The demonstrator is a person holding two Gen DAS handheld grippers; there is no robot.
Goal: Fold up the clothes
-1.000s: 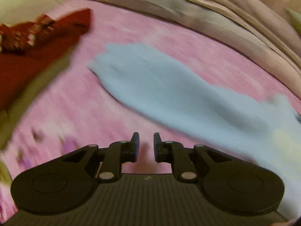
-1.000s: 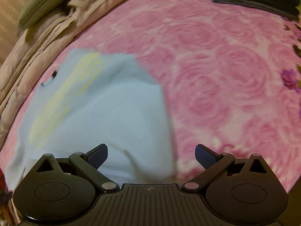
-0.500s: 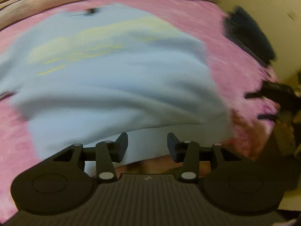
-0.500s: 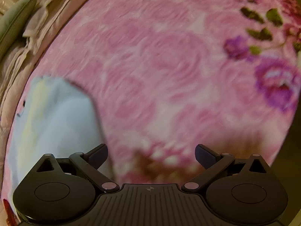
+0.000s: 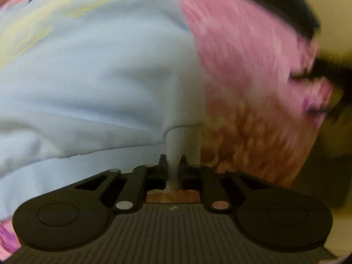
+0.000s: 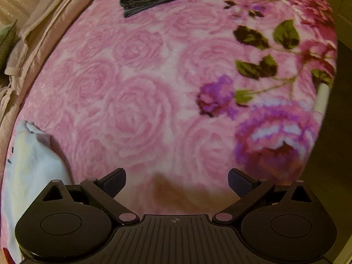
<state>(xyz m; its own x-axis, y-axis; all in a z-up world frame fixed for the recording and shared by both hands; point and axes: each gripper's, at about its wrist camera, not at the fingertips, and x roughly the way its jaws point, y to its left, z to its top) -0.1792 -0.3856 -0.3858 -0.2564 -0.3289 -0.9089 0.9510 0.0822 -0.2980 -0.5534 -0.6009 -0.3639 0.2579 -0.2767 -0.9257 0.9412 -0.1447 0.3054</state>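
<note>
Only blurred yellow print [image 5: 39, 19] — unreadable.

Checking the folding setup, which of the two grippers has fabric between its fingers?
The left gripper, its fingers closing on the light blue garment's hem; the right gripper gapes over bare pink blanket.

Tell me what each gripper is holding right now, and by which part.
The left gripper is closing its jaws on the light blue shirt, at its hem corner. The right gripper is open and holds nothing.
</note>
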